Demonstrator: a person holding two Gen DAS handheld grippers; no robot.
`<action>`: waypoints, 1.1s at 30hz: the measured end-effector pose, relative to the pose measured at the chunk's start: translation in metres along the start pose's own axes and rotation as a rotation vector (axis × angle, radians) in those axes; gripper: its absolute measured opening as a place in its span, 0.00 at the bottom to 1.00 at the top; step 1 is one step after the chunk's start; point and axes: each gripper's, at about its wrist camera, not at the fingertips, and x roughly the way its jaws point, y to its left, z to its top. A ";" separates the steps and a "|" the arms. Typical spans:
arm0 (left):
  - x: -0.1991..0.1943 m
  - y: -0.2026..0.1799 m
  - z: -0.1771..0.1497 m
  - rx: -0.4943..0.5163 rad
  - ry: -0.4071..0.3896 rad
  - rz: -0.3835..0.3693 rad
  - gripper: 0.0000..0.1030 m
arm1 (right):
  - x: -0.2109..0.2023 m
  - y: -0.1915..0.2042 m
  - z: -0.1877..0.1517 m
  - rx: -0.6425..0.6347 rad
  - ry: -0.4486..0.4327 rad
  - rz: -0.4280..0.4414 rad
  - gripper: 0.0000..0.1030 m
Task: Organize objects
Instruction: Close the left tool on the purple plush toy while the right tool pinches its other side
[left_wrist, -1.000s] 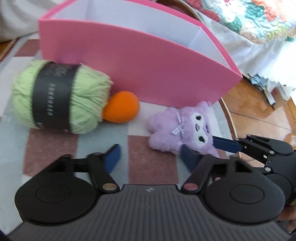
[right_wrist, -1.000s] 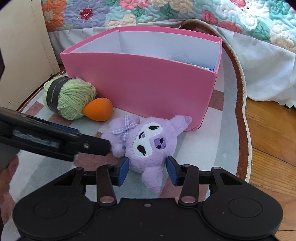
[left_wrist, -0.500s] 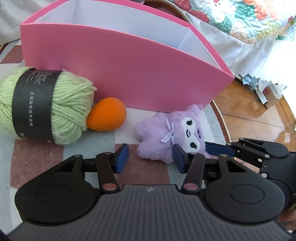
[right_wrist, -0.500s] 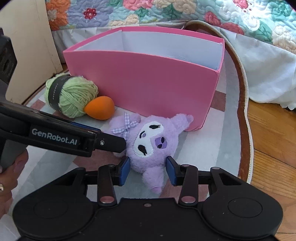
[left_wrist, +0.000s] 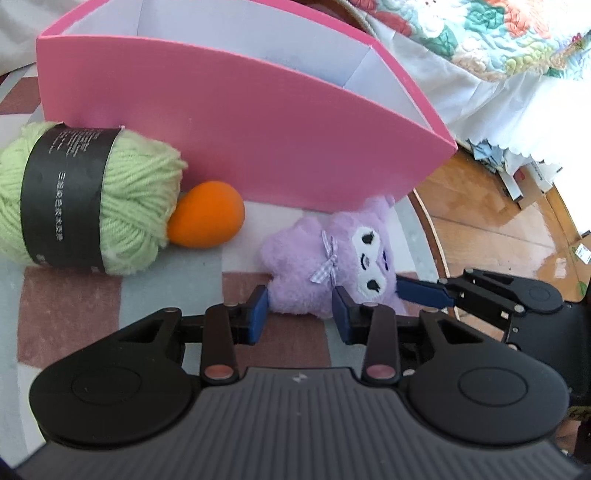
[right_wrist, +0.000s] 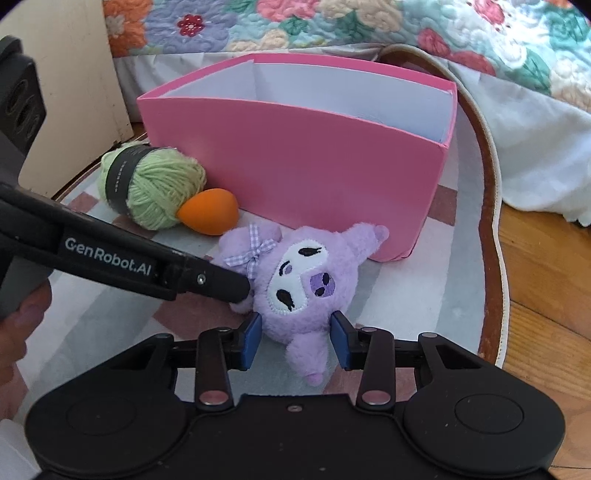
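Your right gripper (right_wrist: 295, 341) has its two blue pads on either side of the purple plush toy (right_wrist: 299, 280), wide and not squeezing yet, and your left gripper (left_wrist: 299, 314) is spread wide at the toy's other end too. The toy lies on the rug (right_wrist: 399, 295) just in front of the pink box (right_wrist: 314, 162). The green yarn (left_wrist: 96, 199) and orange egg (left_wrist: 207, 214) also wait outside the box, so I think almost all the tidying is left.
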 end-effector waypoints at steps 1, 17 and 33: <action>-0.002 -0.001 -0.001 0.006 0.008 0.004 0.35 | 0.000 0.001 0.001 -0.001 0.001 0.005 0.44; -0.030 0.023 -0.008 -0.094 0.111 0.019 0.39 | -0.016 0.024 0.011 -0.083 0.085 0.110 0.47; -0.019 0.030 -0.007 -0.182 0.082 0.006 0.36 | -0.003 0.016 0.009 -0.038 0.112 0.111 0.53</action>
